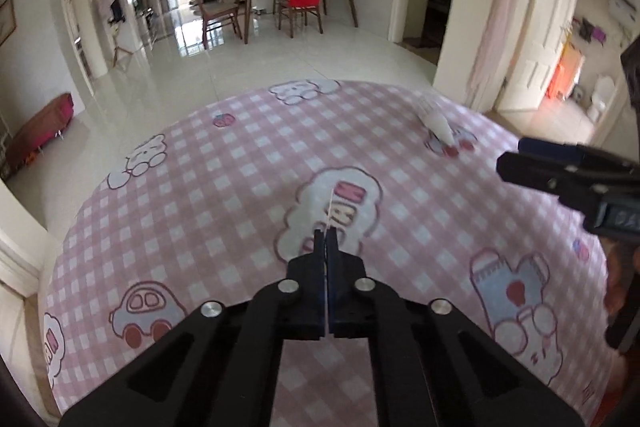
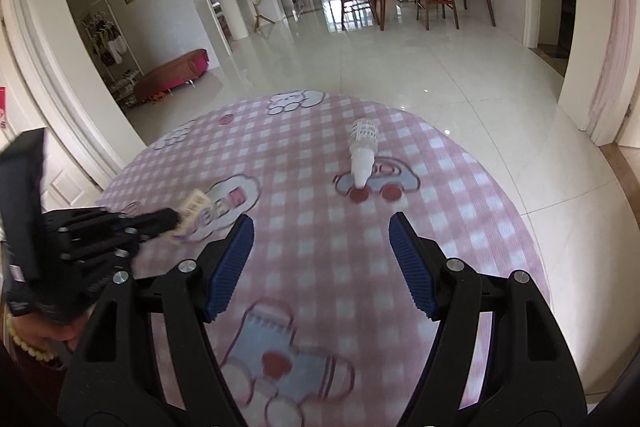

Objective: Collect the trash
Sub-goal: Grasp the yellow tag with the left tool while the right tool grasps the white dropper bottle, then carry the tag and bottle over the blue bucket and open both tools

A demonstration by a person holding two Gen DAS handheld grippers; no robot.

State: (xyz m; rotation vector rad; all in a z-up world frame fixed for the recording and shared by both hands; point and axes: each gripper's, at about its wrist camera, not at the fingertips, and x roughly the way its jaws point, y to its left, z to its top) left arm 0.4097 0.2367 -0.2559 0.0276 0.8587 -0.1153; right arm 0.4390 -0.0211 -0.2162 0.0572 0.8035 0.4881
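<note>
Grippers over a pink checked tablecloth: your left gripper is clamped tight on a thin, flat piece of wrapper or card, seen edge-on as a white sliver rising from between the closed fingers in your left wrist view and as a small printed cream piece at the tips in your right wrist view. Your right gripper stands wide, its blue ribbed pads well apart with nothing between them. A small white bottle lies on its side on the cloth ahead of your right gripper, roughly centred between the fingers but well beyond their tips, its narrow end pointing back toward you and resting over a printed cartoon car. From your left gripper that bottle sits ahead and off to the right, well apart. Your right gripper enters the left wrist view from the right edge, nearer you than the bottle.
</note>
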